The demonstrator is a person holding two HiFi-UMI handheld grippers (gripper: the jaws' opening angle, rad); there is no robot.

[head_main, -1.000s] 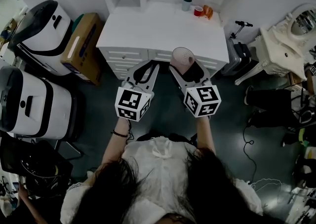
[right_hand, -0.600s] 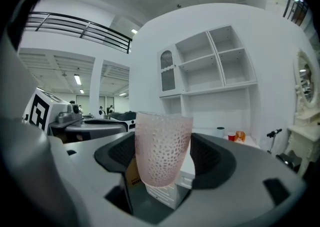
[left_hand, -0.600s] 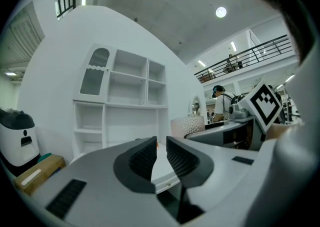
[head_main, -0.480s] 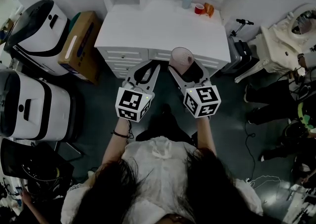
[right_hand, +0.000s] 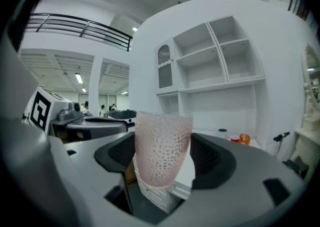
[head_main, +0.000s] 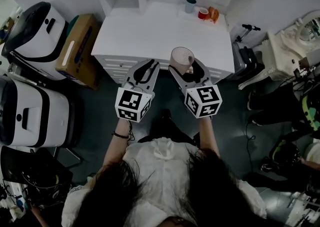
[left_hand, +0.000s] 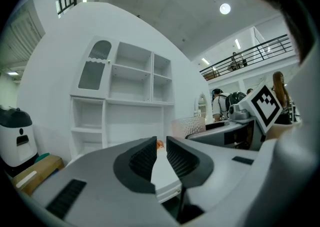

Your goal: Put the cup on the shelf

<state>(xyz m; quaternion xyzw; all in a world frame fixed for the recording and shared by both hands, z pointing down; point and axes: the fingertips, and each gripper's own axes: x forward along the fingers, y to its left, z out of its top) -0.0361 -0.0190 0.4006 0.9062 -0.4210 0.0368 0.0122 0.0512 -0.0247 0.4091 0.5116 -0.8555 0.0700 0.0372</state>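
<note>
1. The right gripper (right_hand: 165,163) has its jaws closed on the lower part of a pink, dotted, see-through plastic cup (right_hand: 162,141). One jaw presses on each side.
2. The cup stands upright between the jaws, with its long axis vertical and its open mouth up.
3. The left gripper (left_hand: 161,153) holds nothing. Its jaws are almost together, with only a thin slit between them, and it hangs just beside the right one.
4. In the head view the cup (head_main: 181,57) is over the front edge of the white desk (head_main: 150,31).
5. The white shelf unit (right_hand: 220,66) rises from the far edge of the desk, straight ahead of the cup and higher than it. I judge that the right gripper must go forward across the desk and upward.
6. A dark small cup (head_main: 189,4) and a red item (head_main: 202,13) stand at the far right of the desk.
</note>
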